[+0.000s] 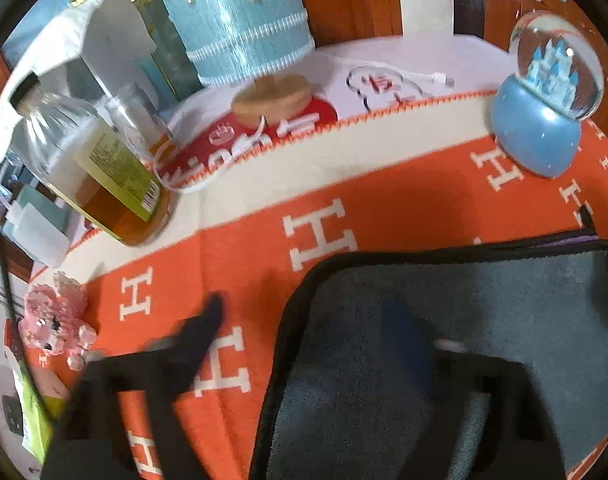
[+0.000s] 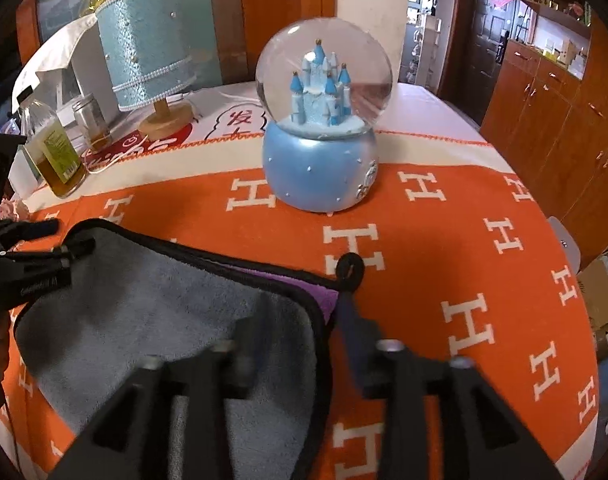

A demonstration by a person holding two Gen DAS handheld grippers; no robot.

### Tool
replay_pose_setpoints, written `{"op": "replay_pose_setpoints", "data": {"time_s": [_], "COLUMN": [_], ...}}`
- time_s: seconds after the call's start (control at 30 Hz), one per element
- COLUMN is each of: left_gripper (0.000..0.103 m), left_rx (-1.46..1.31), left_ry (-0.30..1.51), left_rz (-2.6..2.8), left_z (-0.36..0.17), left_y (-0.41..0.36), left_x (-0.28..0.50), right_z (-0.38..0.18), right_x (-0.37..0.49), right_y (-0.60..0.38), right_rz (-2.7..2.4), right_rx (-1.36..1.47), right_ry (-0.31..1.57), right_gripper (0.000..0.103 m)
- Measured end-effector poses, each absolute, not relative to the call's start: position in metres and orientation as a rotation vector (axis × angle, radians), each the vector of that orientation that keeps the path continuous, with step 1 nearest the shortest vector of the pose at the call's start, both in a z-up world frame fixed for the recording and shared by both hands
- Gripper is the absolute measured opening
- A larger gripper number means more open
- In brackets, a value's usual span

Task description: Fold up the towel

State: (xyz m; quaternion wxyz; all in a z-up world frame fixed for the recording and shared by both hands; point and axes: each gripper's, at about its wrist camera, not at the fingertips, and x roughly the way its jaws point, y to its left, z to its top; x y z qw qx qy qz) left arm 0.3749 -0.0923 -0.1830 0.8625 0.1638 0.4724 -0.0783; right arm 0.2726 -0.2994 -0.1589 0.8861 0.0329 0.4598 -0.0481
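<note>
On orange H-patterned blanket (image 2: 443, 248), grey towel (image 2: 144, 320), snow globe (image 2: 319, 176), wooden cabinets (image 2: 543, 120) behind

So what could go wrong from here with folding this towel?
The snow globe stands just past the grey towel; a wide swing of the far edge might knock it. The oil bottle sits near the left hand-held gripper. Both hand-held grippers look open, so the fold could slip.
</note>
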Motion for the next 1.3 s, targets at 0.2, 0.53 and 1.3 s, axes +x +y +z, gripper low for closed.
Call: {"op": "replay_pose_setpoints", "data": {"time_s": [0.2, 0.53, 1.3], "left_gripper": [0.091, 0.093, 0.102], "left_rx": [0.330, 0.303, 0.139], "left_ry": [0.991, 0.997, 0.897], "left_rz": [-0.173, -0.188, -0.205], "left_z": [-0.171, -0.154, -0.044], "left_y": [-0.092, -0.085, -0.051], "left_x": [0.368, 0.352, 0.236], "right_z": [-0.145, -0.137, -0.052], "right_x": [0.265, 0.256, 0.197], "right_y": [-0.297, -0.282, -0.230], "right_rz": [-0.086, -0.094, -0.034], "right_rx": [0.088, 0.058, 0.098], "right_ry": [0.940, 0.946, 0.876], "right_gripper": [0.056, 0.056, 0.058]}}
